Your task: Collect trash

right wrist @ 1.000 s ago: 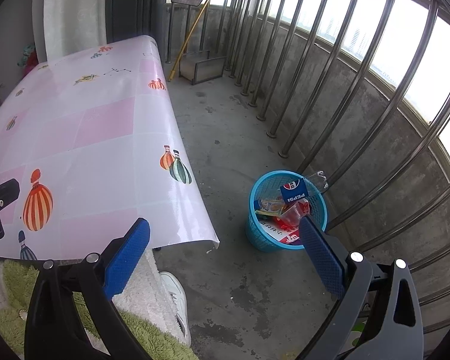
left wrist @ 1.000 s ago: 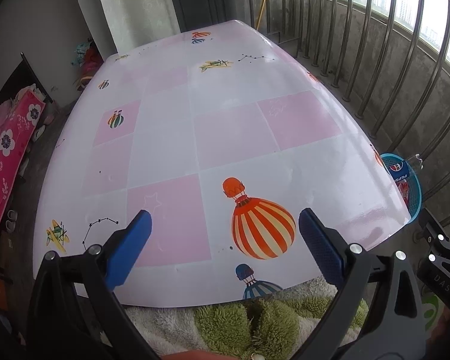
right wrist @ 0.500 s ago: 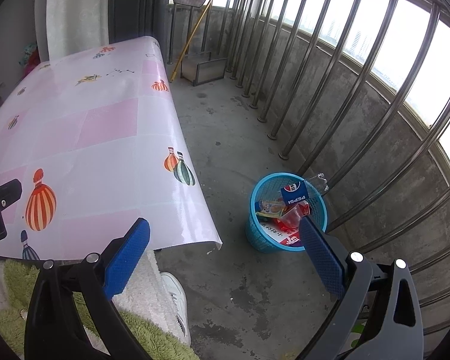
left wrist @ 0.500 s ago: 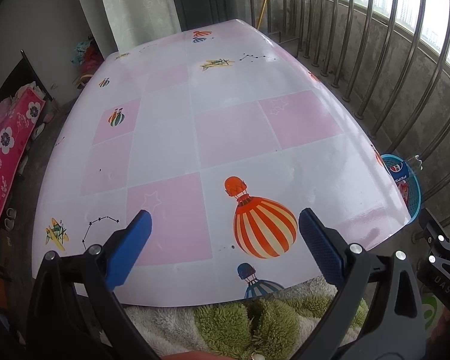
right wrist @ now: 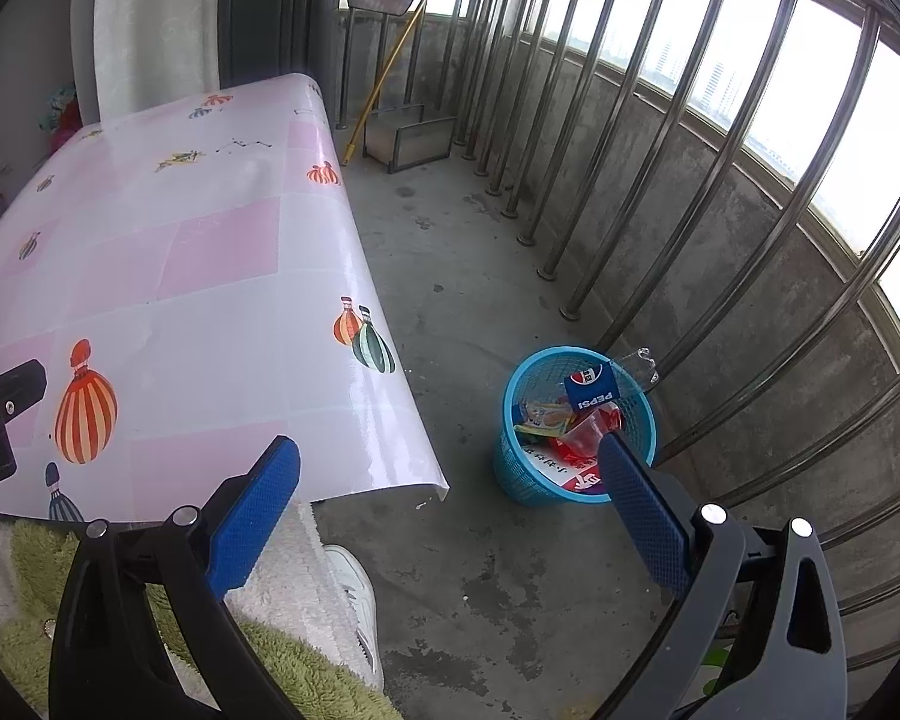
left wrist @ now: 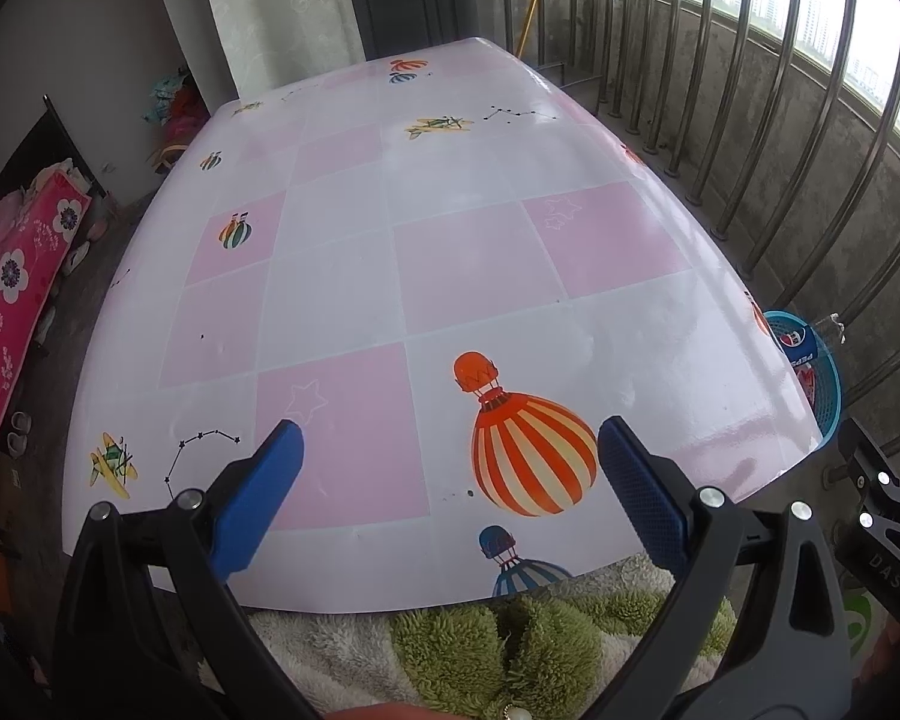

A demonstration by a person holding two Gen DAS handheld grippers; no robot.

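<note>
Nothing has shifted: both the left gripper (left wrist: 447, 474) and right gripper (right wrist: 450, 477) hover released, basket (right wrist: 513, 477) full.

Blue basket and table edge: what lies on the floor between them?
Only bare concrete floor lies between the blue basket and the table, seen in the right wrist view.

Table (left wrist: 450, 252) covered in glossy pink-and-white checked cloth (right wrist: 210, 276) printed with balloons, planes, constellations; cloth edge hangs over the table's side. Concrete floor (right wrist: 468, 276) beside table. On floor: blue mesh bin (right wrist: 576, 426) near table's corner, holding wrappers; metal frame box (right wrist: 408, 138) beyond table's far end.
</note>
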